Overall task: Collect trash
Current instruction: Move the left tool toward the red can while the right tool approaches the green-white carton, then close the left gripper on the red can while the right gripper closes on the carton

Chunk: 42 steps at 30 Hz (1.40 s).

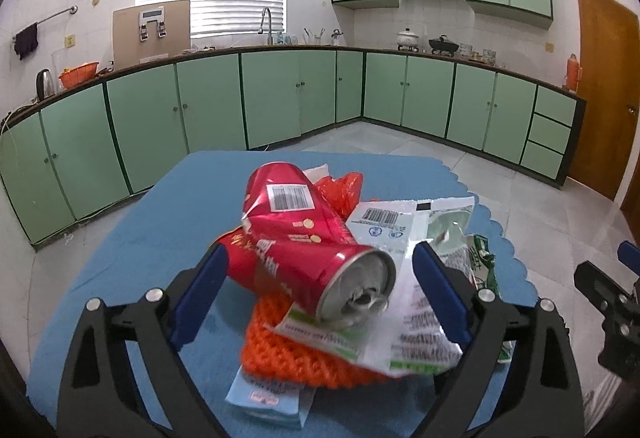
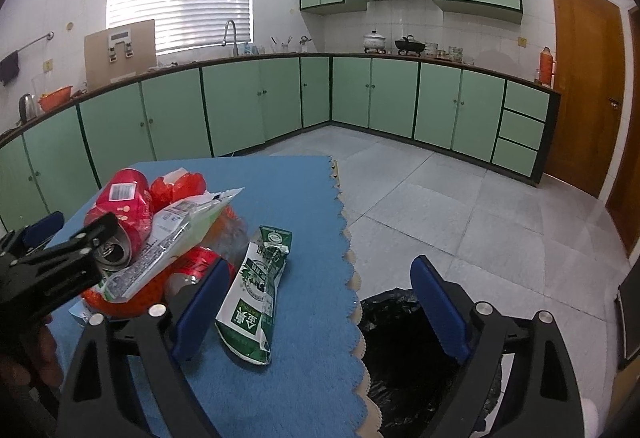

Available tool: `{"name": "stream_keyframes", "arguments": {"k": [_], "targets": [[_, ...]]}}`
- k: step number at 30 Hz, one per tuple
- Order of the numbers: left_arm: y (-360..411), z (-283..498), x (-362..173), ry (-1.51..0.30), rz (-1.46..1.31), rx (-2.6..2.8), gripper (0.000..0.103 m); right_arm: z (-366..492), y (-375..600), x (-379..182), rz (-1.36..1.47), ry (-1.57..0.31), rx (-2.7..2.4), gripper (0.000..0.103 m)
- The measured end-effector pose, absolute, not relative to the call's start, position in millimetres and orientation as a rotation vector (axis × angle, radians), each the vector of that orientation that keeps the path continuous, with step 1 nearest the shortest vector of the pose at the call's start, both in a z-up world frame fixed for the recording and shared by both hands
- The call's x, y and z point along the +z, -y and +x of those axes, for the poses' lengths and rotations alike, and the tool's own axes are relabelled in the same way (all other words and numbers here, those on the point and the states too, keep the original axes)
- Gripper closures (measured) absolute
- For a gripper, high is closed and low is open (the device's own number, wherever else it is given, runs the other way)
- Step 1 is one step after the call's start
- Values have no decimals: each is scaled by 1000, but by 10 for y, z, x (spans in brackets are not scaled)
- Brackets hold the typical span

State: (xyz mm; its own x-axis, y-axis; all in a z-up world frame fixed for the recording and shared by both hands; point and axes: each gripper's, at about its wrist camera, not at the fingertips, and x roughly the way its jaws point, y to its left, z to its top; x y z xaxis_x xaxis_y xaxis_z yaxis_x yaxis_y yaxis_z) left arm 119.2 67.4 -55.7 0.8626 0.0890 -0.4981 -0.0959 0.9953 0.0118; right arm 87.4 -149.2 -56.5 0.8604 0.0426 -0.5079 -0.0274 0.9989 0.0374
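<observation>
A crushed red can (image 1: 304, 238) lies on top of a trash pile with white wrappers (image 1: 404, 318), an orange net (image 1: 296, 362) and a pale blue carton (image 1: 264, 398). My left gripper (image 1: 322, 252) is open, its blue pads on either side of the can, none visibly pressing. In the right wrist view the can (image 2: 124, 197) sits behind the left gripper's fingers (image 2: 100, 226). My right gripper (image 2: 322, 264) is open above the table's right edge. A flattened green-and-white carton (image 2: 256, 290) lies by its left finger. A black trash bag (image 2: 400, 338) stands open on the floor below.
The table wears a blue cloth (image 2: 304, 338) with a scalloped right edge. Grey tiled floor (image 2: 460, 205) spreads to the right. Green cabinets (image 2: 392, 97) line the far walls, and a wooden door (image 2: 584, 85) is at the right. A hand (image 2: 24, 358) holds the left gripper.
</observation>
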Motion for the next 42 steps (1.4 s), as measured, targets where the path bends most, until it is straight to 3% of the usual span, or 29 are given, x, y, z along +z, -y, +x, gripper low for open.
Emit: {"name": "stream_keyframes", "arguments": {"k": [16, 25, 27, 40, 41, 42], "targets": [[-753, 1529, -722, -598, -92, 63, 10, 1088, 1508, -653, 23, -546, 19, 13], [-810, 1485, -729, -584, -76, 78, 32, 1094, 1433, -675, 15, -553, 22, 13], [-836, 1461, -720, -580, -87, 76, 45, 1100, 1438, -672, 19, -556, 20, 13], [-1069, 1168, -687, -599, -146, 53, 47, 1096, 1461, -667, 27, -556, 19, 13], [-1076, 1159, -704, -613, -145, 53, 44, 1095, 1459, -669, 26, -556, 20, 13], [-1083, 1167, -707, -619, -144, 53, 32, 1096, 1450, -672, 24, -556, 23, 13]]}}
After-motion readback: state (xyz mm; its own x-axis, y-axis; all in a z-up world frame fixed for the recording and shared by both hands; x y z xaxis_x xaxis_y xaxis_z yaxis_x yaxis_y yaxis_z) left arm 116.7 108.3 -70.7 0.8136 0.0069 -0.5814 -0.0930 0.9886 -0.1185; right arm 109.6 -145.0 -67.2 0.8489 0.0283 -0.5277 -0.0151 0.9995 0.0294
